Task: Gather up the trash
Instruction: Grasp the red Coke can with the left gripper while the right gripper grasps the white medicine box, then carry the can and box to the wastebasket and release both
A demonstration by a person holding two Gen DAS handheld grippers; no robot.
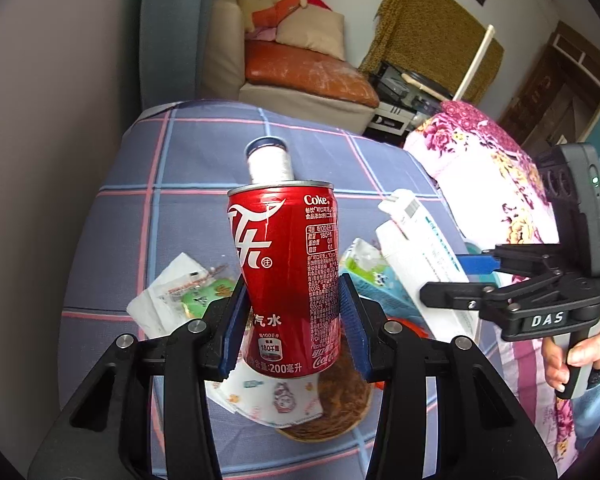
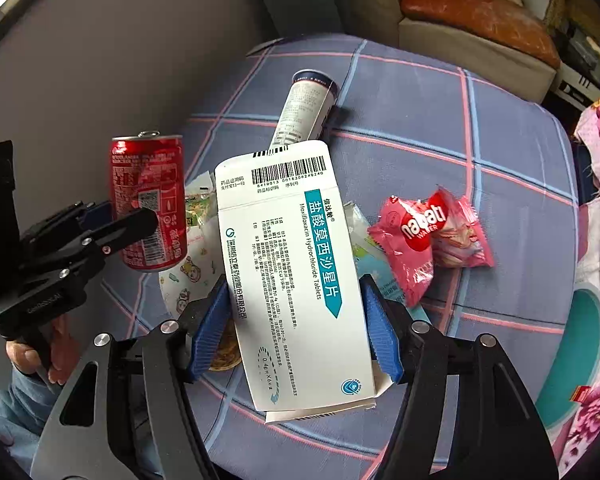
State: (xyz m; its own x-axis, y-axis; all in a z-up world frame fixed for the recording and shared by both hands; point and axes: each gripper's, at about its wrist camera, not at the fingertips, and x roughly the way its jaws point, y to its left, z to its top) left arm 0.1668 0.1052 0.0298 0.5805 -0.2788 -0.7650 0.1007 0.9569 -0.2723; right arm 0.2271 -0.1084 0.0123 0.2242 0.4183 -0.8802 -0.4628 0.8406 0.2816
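My left gripper (image 1: 292, 320) is shut on a dented red Coke can (image 1: 288, 272) and holds it upright above the plaid table (image 1: 160, 168). The can also shows in the right wrist view (image 2: 148, 200). My right gripper (image 2: 296, 328) is shut on a white medicine box (image 2: 292, 276) with teal print, lifted off the table; the box also shows in the left wrist view (image 1: 420, 248). A white tube with a dark cap (image 2: 308, 112) lies on the table behind. A pink Nabati wafer wrapper (image 2: 428, 236) lies to the right.
Loose wrappers (image 1: 176, 296), a printed paper (image 1: 276, 396) and a round woven coaster (image 1: 340, 400) lie under the can. A floral quilt (image 1: 480, 172) borders the table's right side. A sofa (image 1: 296, 76) stands behind the table.
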